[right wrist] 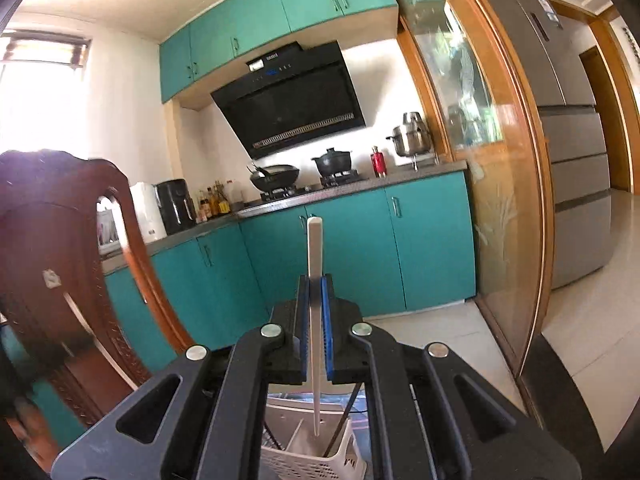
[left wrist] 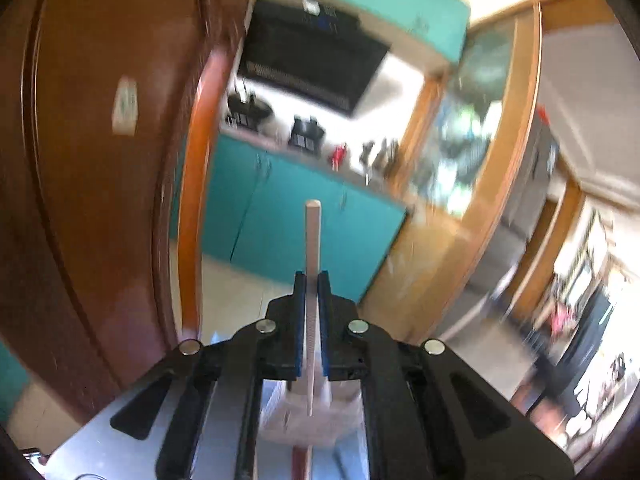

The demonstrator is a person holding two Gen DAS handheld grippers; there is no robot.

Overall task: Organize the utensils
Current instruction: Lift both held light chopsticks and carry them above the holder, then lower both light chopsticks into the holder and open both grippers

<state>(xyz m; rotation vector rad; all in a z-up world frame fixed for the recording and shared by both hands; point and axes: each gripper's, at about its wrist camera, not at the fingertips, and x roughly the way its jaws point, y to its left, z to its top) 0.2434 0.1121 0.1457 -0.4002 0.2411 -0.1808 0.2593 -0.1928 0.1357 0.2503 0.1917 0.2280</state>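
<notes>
My left gripper (left wrist: 311, 280) is shut on a white chopstick (left wrist: 311, 236) that stands upright between its blue pads, its upper end well above the fingertips and its lower end over a blurred white container (left wrist: 296, 412). My right gripper (right wrist: 315, 284) is shut on a second white chopstick (right wrist: 314, 248), also upright. That stick's lower tip hangs over a white slotted utensil basket (right wrist: 308, 460) seen below the fingers, with a few dark sticks leaning in it. Both grippers point roughly level toward the kitchen.
A dark wooden chair back (right wrist: 72, 264) rises at the left and fills the left wrist view's left side (left wrist: 100, 160). Beyond are teal cabinets (right wrist: 360, 240), a stove with a wok (right wrist: 276, 176) and pot (right wrist: 332, 160), a black hood (right wrist: 292, 100), a wood-framed glass door (right wrist: 480, 160) and a grey fridge (right wrist: 568, 120).
</notes>
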